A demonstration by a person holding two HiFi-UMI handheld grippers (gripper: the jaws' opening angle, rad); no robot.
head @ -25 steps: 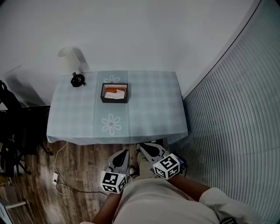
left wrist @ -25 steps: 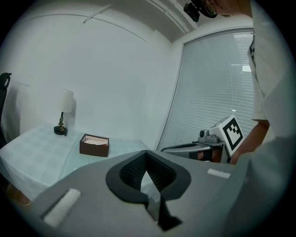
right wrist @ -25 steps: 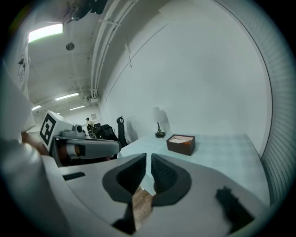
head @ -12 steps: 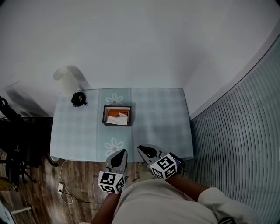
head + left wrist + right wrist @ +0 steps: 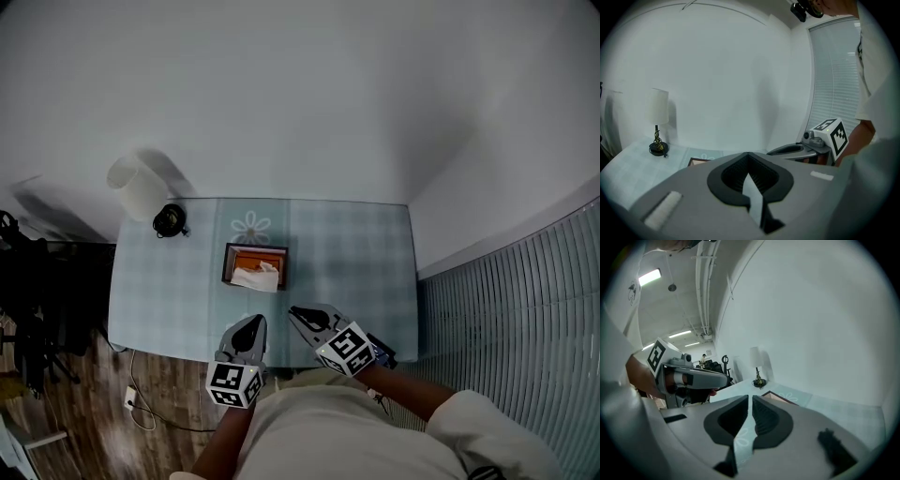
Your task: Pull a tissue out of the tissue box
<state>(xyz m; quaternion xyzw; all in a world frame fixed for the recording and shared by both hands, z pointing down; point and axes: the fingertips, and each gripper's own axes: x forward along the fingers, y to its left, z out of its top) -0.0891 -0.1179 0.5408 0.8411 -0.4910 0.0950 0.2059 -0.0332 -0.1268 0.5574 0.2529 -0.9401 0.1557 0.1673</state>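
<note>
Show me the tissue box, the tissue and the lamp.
tissue box (image 5: 228,264), head view, its dark left wall.
tissue (image 5: 259,277), head view, white sheet's middle.
lamp (image 5: 137,187), head view, its white shade.

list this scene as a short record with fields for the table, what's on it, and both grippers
table: pale checked cloth with flower prints
tissue box: dark, open top, near the table's middle
tissue: white, showing in the box's opening
lamp: white shade, far left corner
left hand-held gripper: shut, empty, over the near edge, short of the box
right hand-held gripper: shut, empty, beside the left one
</note>
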